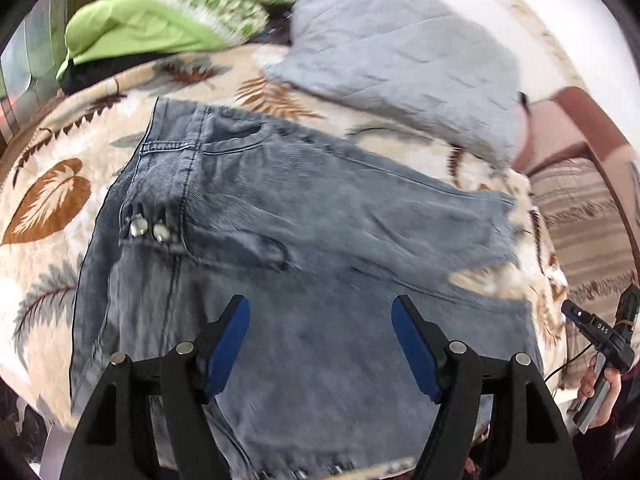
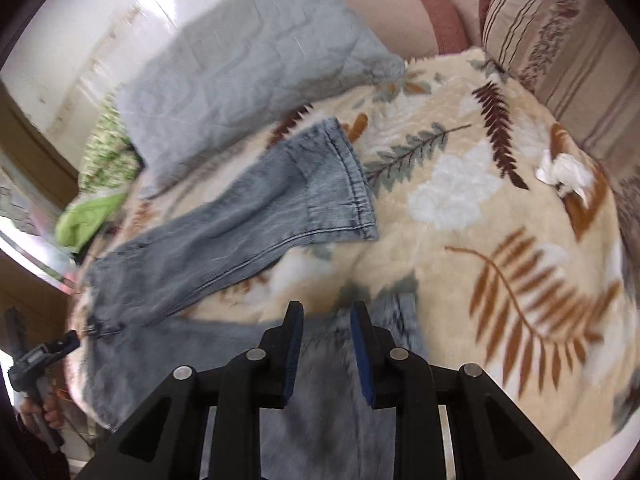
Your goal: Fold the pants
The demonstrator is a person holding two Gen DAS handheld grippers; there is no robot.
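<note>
The left gripper (image 1: 320,344) has its blue-padded fingers (image 1: 228,344) spread wide and holding nothing, poised over the upper part of the faded grey-blue denim pants (image 1: 304,216), probably to pick a grip near the waist for the first fold. The right gripper (image 2: 326,354) has its fingers (image 2: 362,356) drawn closer together, with denim of the near leg showing in the gap; whether they pinch that cloth or only hover above it I cannot tell (the view is blurred there).

The pants lie flat on the cream fleece blanket with brown and grey-green leaf prints (image 2: 480,220) that covers the bed, waistband with its two metal buttons (image 1: 150,230) toward the left gripper's side, legs splayed apart, the far leg's hem (image 2: 352,184) near the pale grey quilted pillow (image 2: 248,68). Spread out like this, the legs look ready to be laid one over the other. A bright green cloth (image 1: 136,32) lies beyond, and a striped brownish cushion (image 2: 568,52) sits at the bed's edge
</note>
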